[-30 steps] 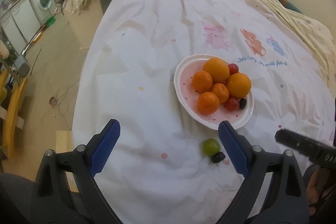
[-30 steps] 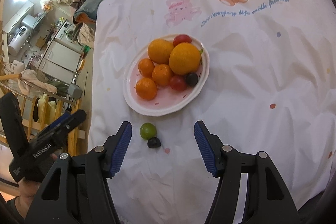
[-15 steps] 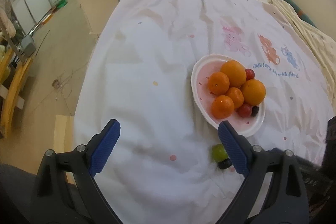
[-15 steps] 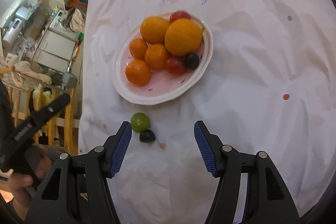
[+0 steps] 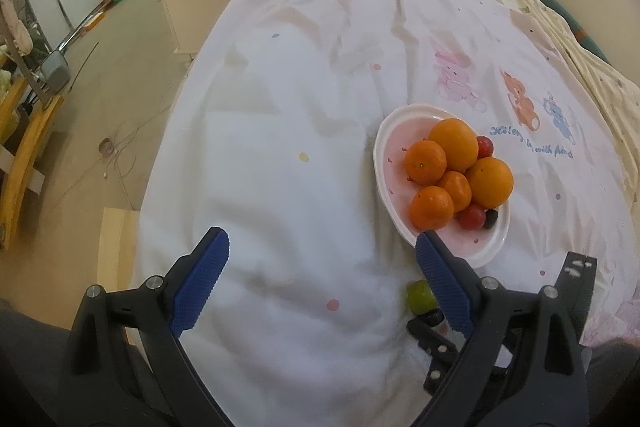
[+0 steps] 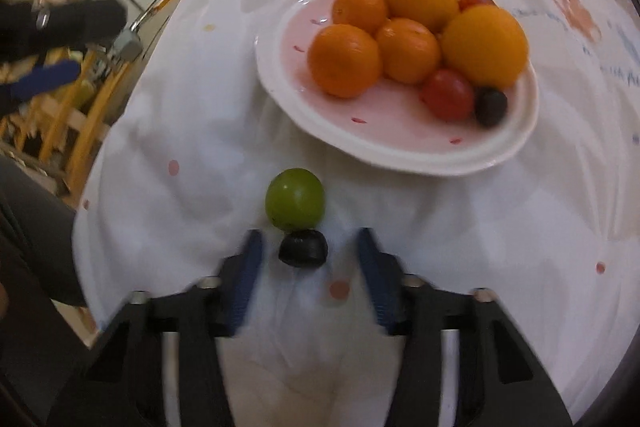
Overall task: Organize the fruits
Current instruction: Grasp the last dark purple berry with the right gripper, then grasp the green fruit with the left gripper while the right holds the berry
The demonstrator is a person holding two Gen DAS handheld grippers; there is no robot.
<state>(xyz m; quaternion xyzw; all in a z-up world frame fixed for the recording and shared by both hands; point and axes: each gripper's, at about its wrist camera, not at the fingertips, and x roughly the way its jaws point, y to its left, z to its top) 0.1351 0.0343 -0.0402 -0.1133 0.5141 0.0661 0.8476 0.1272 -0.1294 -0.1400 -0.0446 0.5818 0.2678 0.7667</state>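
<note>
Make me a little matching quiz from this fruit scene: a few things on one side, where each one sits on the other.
Things:
1. green fruit
2. small dark fruit
3. red tomato
4. right gripper

Places:
A. on the plate, beside the oranges
B. on the cloth, just in front of the plate
C. open, either side of the small dark fruit
D. on the cloth, between the blue fingers

Pairs: 1-B, 2-D, 3-A, 4-C

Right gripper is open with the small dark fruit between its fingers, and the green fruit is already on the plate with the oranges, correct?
Not quite. The green fruit is not on the plate; it lies on the cloth in front of it, touching the small dark fruit. The right wrist view shows this. The right gripper is open around the dark fruit, as you said.
</note>
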